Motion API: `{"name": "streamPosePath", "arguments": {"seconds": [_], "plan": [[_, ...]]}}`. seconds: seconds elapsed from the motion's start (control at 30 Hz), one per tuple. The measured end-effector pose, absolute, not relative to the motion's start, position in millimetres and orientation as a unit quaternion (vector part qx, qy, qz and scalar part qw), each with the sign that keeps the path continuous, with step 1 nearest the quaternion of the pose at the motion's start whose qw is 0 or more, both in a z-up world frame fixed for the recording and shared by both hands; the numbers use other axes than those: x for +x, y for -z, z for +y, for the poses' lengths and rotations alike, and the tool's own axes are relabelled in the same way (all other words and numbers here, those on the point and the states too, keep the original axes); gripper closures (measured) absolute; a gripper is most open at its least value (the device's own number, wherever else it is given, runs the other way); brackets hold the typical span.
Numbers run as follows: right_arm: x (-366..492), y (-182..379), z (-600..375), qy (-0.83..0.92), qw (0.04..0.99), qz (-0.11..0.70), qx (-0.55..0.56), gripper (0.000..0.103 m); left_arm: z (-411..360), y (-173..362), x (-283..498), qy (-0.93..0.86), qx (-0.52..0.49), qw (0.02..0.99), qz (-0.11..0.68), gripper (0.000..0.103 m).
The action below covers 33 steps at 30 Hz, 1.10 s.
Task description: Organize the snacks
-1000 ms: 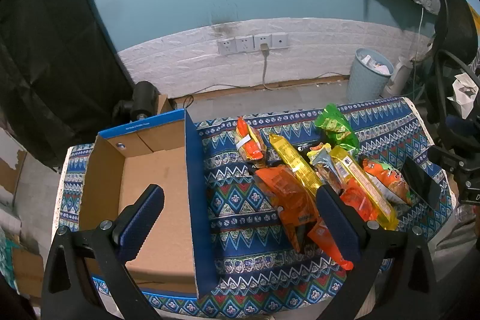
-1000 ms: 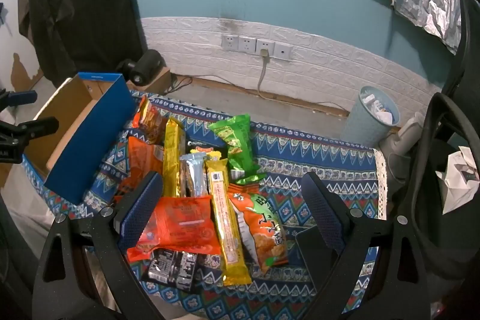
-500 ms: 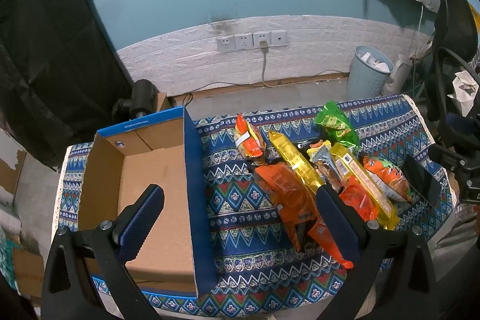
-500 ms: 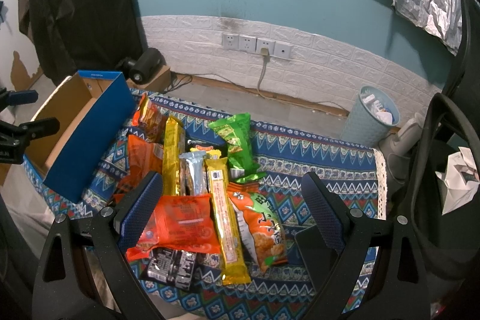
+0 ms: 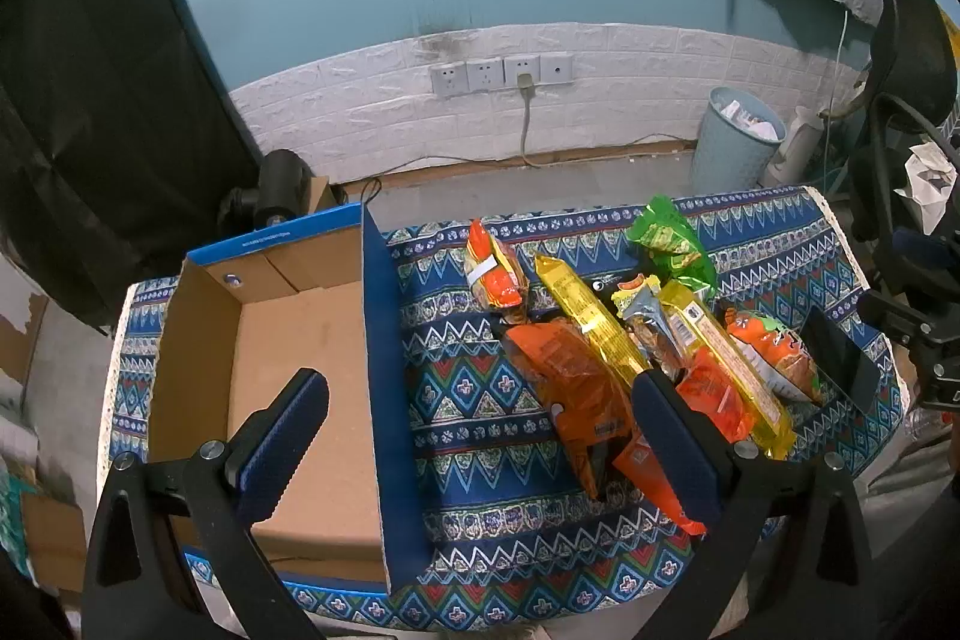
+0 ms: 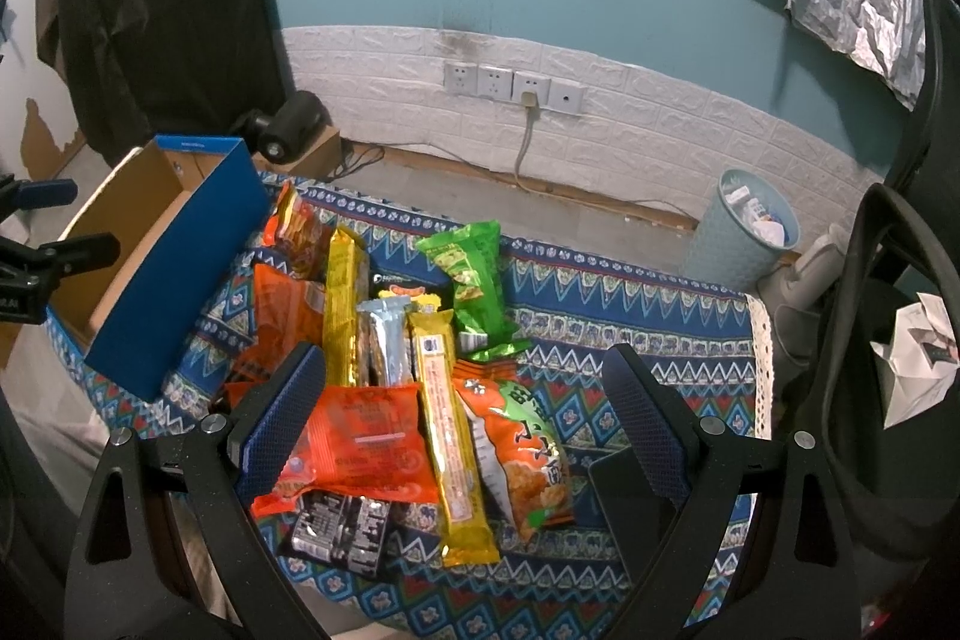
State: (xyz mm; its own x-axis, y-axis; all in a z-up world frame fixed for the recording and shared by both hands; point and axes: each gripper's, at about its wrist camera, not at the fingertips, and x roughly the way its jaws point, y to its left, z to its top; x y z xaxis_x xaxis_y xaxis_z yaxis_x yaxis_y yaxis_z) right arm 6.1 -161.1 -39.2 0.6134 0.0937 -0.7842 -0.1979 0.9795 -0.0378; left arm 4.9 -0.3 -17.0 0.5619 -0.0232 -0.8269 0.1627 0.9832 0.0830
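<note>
Several snack packets lie in a heap on the patterned cloth: an orange bag [image 5: 567, 376], a long yellow pack [image 5: 591, 322], a green bag [image 5: 672, 241] and a small orange packet [image 5: 492, 274]. An empty blue cardboard box [image 5: 300, 340] stands open to their left. My left gripper [image 5: 480, 436] hovers open over the box's right wall, holding nothing. In the right wrist view, my right gripper [image 6: 462, 418] hangs open above the near packets: a flat orange bag [image 6: 366, 442], a yellow bar [image 6: 450, 430], an orange-green bag [image 6: 528, 454] and a black packet [image 6: 339, 526]. The box [image 6: 174, 274] is far left.
A dark phone [image 6: 624, 496] lies on the cloth [image 6: 630, 316] at the near right. Beyond the table stand a light-blue waste bin [image 6: 750, 232] and a black office chair [image 6: 888, 340]. A black lamp [image 5: 276, 184] sits behind the box. The table's edges are close on all sides.
Both grippers stay open and nearly still. The view has drifted only slightly; no packet has moved.
</note>
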Motion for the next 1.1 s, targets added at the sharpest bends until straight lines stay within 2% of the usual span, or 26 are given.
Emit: {"name": "streamPosePath", "arguments": {"seconds": [0.67,0.87,1.1], "plan": [[9.6,43.2,-167.5,-0.085,0.892,0.442,-0.049,0.011,-6.4,31.0,10.1,0.044,0.091,0.872,0.478,0.001],[28.2,47.2,-177.5,-0.107,0.872,0.477,-0.014,0.011,-9.5,47.8,21.4,0.048,0.088,0.854,0.510,0.001],[59.8,54.8,-192.8,-0.118,0.846,0.518,-0.044,0.011,-16.3,70.5,41.9,0.062,0.069,0.824,0.558,0.001]]}}
